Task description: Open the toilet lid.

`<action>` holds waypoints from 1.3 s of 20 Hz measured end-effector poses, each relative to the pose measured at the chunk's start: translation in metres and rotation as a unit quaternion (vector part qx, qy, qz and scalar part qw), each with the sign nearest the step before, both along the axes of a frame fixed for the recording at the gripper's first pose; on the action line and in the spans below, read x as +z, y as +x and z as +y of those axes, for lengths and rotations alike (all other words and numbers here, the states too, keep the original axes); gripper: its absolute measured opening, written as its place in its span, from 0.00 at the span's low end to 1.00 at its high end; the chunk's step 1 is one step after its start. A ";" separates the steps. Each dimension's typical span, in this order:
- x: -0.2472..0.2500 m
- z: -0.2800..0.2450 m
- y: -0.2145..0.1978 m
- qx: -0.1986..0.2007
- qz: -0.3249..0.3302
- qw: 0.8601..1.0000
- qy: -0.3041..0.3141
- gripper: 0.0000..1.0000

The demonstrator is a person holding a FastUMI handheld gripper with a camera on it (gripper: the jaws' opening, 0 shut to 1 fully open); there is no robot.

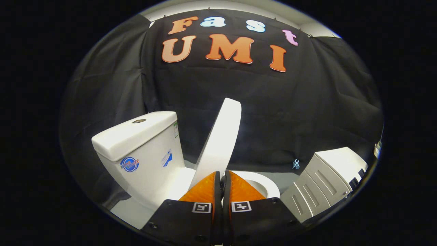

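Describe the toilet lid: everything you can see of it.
The toilet lid is a plain white, smooth, plastic-looking oval slab, seen nearly edge-on. It is raised, standing steeply and tilted, between the tank and the seat. Its lower end runs down behind the tongs, whose fingers are nearly together at its edge; whether both press on it cannot be told.

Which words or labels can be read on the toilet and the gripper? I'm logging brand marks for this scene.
Round sticker on the tank: too blurred to read.
Small blue sticker: too small to read.
Label strip at the tank's corner: too small to read.
Square markers: patterns, no words.
The gripper has its fingers close together at the raised lid; grip unclear.
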State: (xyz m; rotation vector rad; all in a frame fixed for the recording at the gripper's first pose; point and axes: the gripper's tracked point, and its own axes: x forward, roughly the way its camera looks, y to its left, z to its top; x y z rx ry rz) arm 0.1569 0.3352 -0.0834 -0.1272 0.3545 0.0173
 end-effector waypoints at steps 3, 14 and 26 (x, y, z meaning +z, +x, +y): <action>0.005 0.020 0.000 0.010 -0.008 1.000 -0.006 0.08; 0.013 0.075 0.002 0.042 -0.026 0.998 -0.025 0.08; 0.012 0.126 0.002 0.077 -0.025 0.996 -0.037 0.08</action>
